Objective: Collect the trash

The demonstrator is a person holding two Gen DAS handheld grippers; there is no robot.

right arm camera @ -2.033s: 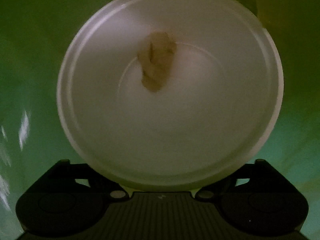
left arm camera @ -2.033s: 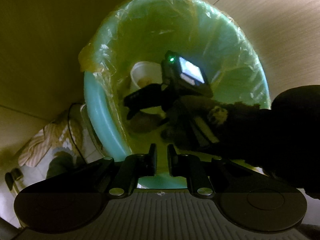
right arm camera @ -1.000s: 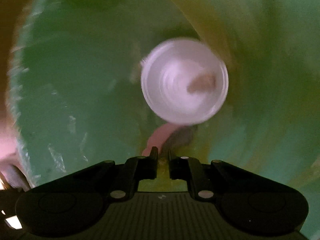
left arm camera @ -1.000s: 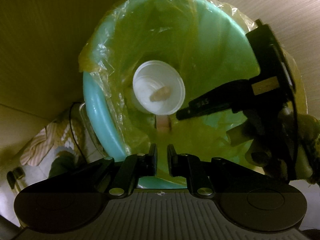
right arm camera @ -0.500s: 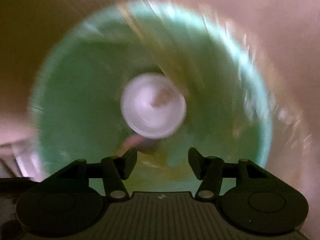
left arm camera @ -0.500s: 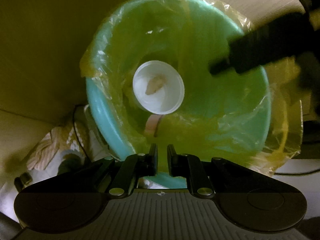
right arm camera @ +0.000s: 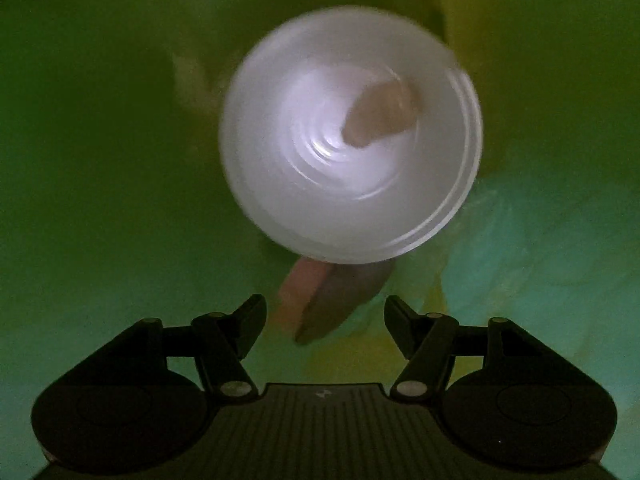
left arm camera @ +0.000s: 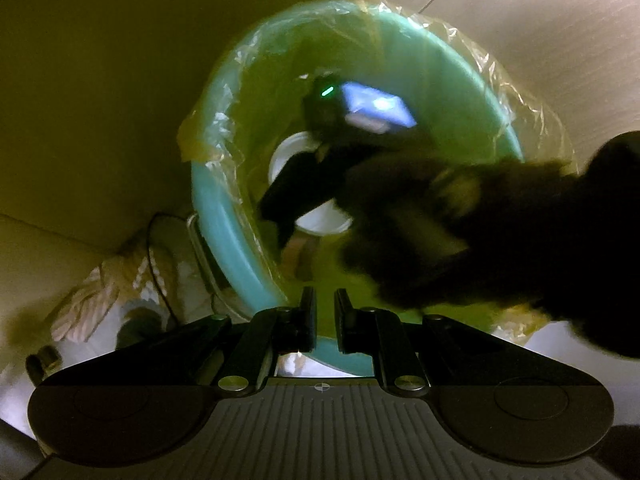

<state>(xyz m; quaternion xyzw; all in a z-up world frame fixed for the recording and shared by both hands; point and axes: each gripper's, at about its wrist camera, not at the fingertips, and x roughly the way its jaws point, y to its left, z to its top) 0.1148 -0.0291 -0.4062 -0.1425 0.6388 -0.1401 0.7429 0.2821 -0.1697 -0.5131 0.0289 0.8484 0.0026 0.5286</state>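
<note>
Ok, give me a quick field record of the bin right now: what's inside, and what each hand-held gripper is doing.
bin: teal bin with a clear plastic liner, on the floor
contents: white cup lying in the bottom, a small tan scrap inside it; a pinkish-grey item beside the cup, too blurred to name
right hand-held gripper: inside the bin, above the cup, jaws open after just opening, nothing between them
left hand-held gripper: above the near rim, shut, empty
</note>
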